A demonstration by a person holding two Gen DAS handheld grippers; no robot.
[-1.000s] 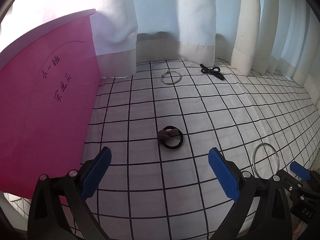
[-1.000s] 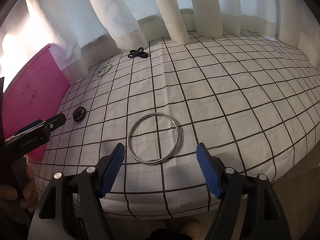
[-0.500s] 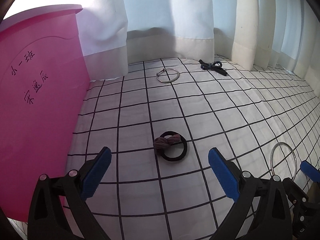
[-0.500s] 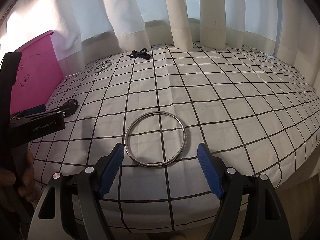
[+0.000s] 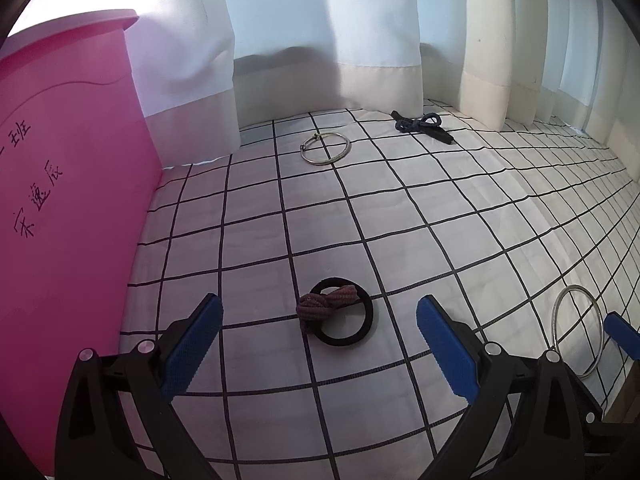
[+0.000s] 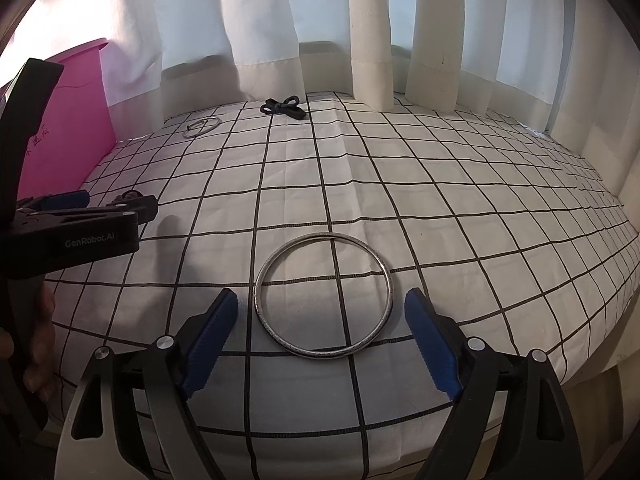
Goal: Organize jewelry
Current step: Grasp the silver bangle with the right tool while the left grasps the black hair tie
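Observation:
A black hair tie with a brown knot (image 5: 338, 310) lies on the checked cloth just ahead of my open, empty left gripper (image 5: 318, 340). A large silver bangle (image 6: 324, 296) lies flat between and just ahead of the fingertips of my open, empty right gripper (image 6: 320, 334); it also shows in the left wrist view (image 5: 578, 330). A smaller silver bangle (image 5: 326, 148) and a dark bow hair tie (image 5: 422, 124) lie far back near the curtain. The left gripper (image 6: 100, 210) appears at the left of the right wrist view, hiding most of the black hair tie there.
A pink box (image 5: 60, 216) with handwriting stands at the left edge of the table. White curtains (image 5: 360, 32) hang along the back. The checked tablecloth (image 6: 440, 208) drops off at the front and right edges.
Both grippers have moved forward and lower. The black hair tie and the large bangle now sit closer to their fingertips. Nothing was grasped.

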